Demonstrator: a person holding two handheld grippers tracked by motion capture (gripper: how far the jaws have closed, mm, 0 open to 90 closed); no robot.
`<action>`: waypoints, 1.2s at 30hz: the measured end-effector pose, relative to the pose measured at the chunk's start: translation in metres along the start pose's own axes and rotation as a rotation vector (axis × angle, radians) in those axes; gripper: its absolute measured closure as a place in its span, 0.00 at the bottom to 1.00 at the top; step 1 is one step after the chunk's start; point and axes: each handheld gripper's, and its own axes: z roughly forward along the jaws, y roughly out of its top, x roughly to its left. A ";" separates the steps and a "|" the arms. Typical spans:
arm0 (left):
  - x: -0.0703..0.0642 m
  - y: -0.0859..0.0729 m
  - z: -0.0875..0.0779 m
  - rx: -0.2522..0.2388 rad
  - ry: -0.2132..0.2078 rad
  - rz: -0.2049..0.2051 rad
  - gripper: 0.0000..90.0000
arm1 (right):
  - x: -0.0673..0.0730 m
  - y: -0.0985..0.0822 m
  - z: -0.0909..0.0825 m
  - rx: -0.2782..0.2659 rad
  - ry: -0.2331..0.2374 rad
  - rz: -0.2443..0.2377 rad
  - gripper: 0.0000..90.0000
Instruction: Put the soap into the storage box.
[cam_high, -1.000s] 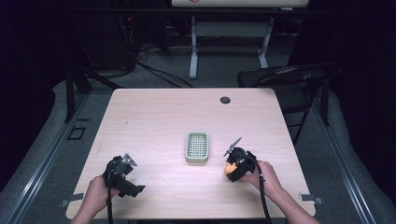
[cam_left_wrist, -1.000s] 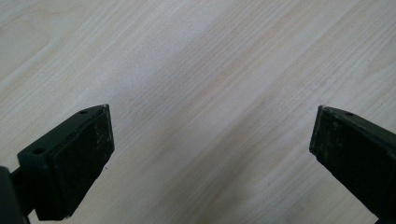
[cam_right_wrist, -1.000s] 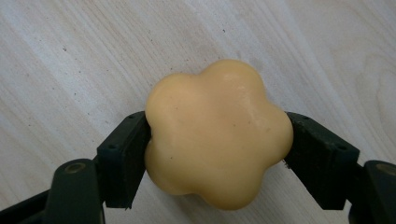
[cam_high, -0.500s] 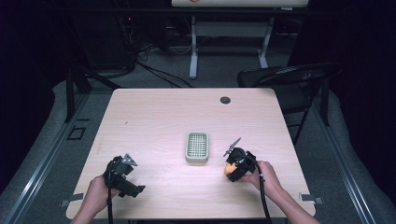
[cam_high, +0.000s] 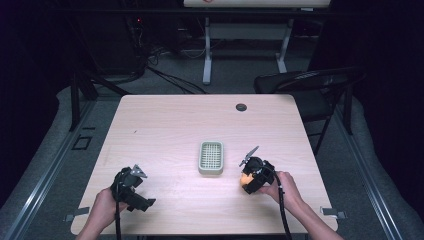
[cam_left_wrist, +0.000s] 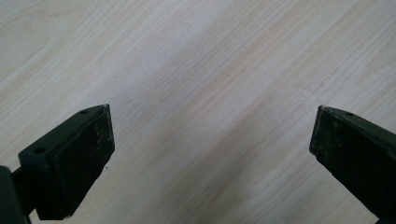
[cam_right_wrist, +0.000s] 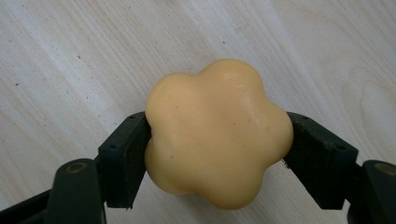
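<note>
A yellow flower-shaped soap (cam_right_wrist: 217, 133) sits between the jaws of my right gripper (cam_right_wrist: 217, 158), whose pads press on both its sides; the gripper is shut on it. In the high view that right gripper (cam_high: 248, 181) is low over the table's front right, with the soap (cam_high: 245, 179) showing as a small orange spot, just right of a pale green soap dish (cam_high: 210, 157). My left gripper (cam_high: 131, 184) rests at the front left. In its own view the left gripper (cam_left_wrist: 210, 140) stands open over bare wood, nothing between its jaws.
The light wood table (cam_high: 165, 130) has a round cable hole (cam_high: 241, 107) near its far edge. A black folding chair (cam_high: 310, 87) stands past the far right corner. White desk legs (cam_high: 206, 55) and cables lie on the floor behind.
</note>
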 end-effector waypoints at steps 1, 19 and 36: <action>0.000 0.000 0.000 -0.001 -0.001 -0.001 0.00 | 0.000 0.000 -0.001 0.002 0.001 -0.001 0.29; 0.000 0.000 -0.001 -0.004 0.008 -0.006 0.00 | 0.000 0.003 -0.010 -0.023 0.006 -0.003 0.29; 0.000 -0.001 -0.001 -0.008 0.008 -0.006 0.00 | -0.001 0.023 -0.016 -0.037 0.000 -0.031 0.29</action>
